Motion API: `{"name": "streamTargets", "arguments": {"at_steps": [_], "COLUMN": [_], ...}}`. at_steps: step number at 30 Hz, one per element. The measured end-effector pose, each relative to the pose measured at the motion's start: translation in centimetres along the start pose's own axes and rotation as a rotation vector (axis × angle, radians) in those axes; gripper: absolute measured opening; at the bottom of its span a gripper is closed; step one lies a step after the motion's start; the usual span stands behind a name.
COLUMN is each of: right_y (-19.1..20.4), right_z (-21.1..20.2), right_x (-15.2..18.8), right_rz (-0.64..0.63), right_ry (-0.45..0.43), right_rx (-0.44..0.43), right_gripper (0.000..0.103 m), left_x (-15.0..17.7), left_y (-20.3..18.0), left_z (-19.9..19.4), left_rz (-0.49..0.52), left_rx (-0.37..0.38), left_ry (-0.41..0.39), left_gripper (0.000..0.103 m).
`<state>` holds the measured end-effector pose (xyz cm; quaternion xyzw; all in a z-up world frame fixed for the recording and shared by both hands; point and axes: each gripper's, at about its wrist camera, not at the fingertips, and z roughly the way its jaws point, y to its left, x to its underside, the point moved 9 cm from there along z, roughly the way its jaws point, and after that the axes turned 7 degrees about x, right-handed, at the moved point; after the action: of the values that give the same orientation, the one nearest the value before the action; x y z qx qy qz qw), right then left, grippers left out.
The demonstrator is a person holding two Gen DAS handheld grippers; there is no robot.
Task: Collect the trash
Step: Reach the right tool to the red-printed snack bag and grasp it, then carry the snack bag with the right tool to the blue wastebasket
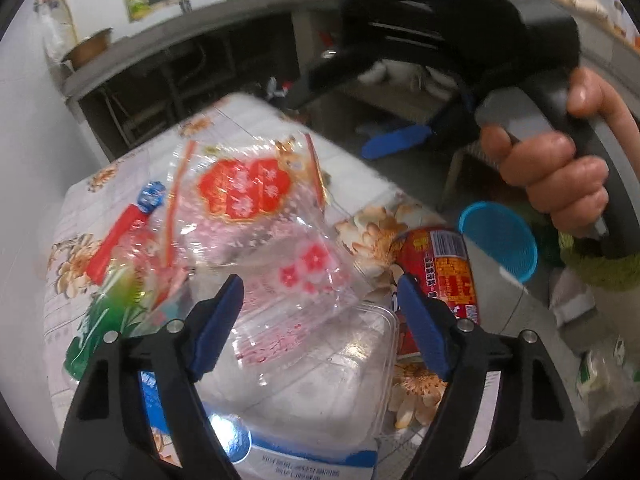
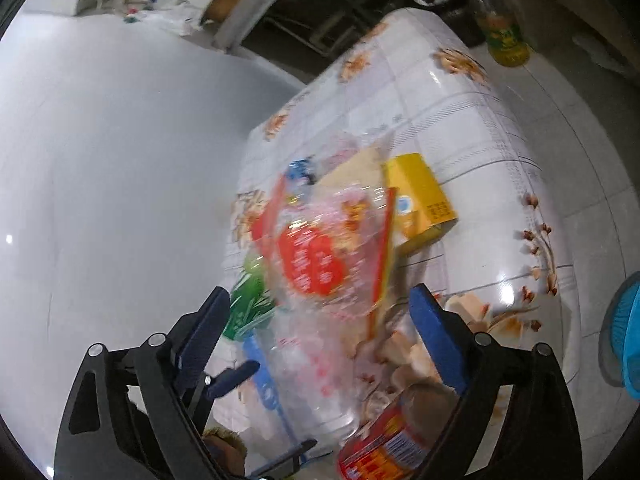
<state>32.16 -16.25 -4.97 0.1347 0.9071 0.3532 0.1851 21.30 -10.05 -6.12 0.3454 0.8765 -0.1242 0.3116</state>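
A pile of trash lies on the floral tablecloth (image 1: 224, 120). A clear plastic bag with a red print (image 1: 244, 188) lies on top, also in the right wrist view (image 2: 316, 260). A clear plastic clamshell box (image 1: 320, 376), a red can (image 1: 444, 268), a green wrapper (image 1: 104, 320) and a red-and-blue wrapper (image 1: 132, 224) lie around it. A yellow carton (image 2: 420, 200) lies beyond the bag. My left gripper (image 1: 320, 300) is open above the clamshell and bag. My right gripper (image 2: 320, 312) is open over the bag; it shows in the left wrist view with its tip (image 1: 396, 140) above the table's far edge.
A blue basket (image 1: 500, 240) stands off the table's right side, also in the right wrist view (image 2: 624, 344). A white wall (image 2: 100, 160) lies left of the table. A yellow-green bottle (image 2: 504, 36) stands on the floor beyond. Dark shelving (image 1: 180, 76) is behind.
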Motion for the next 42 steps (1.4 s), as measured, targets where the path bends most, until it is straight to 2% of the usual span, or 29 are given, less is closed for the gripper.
{"name": "streamTargets", "arguments": {"at_steps": [4, 11, 15, 21, 26, 32, 38, 42], "right_y": [-1.2, -3.3, -3.1, -2.9, -2.5, -0.8, 2.5, 4.8], "right_z": [1.6, 4.8, 5.7, 4.7, 2.9, 1.7, -0.9, -4.0], "right_x": [-0.9, -2.7, -2.7, -2.3, -1.8, -1.3, -1.7, -1.8], "right_rz": [0.051, 0.125, 0.124, 0.106, 0.078, 0.034, -0.055, -0.129], "right_ry": [0.038, 0.079, 0.100, 0.074, 0.031, -0.002, -0.101, -0.187], "right_rx": [-0.033, -0.056, -0.067, -0.056, -0.052, -0.066, -0.110, -0.126], "right_gripper": [0.081, 0.072, 0.061, 0.042, 0.029, 0.010, 0.006, 0.005], "left_x": [0.2, 0.4, 0.5, 0.5, 0.8, 0.5, -0.9, -2.1], "left_y": [-0.1, 1.0, 1.8, 2.6, 3.3, 4.1, 5.4, 5.9], "left_z": [1.4, 3.1, 3.1, 2.3, 2.0, 0.6, -2.9, -5.9], "left_rz": [0.017, -0.005, -0.047, -0.090, -0.113, -0.136, -0.159, -0.173], "left_rx": [-0.019, -0.038, -0.027, -0.036, -0.039, -0.058, -0.099, -0.124], "left_ry": [0.051, 0.097, 0.097, 0.068, 0.046, -0.007, -0.109, -0.190], "left_gripper": [0.068, 0.044, 0.022, 0.004, 0.000, 0.000, 0.000, 0.000]}}
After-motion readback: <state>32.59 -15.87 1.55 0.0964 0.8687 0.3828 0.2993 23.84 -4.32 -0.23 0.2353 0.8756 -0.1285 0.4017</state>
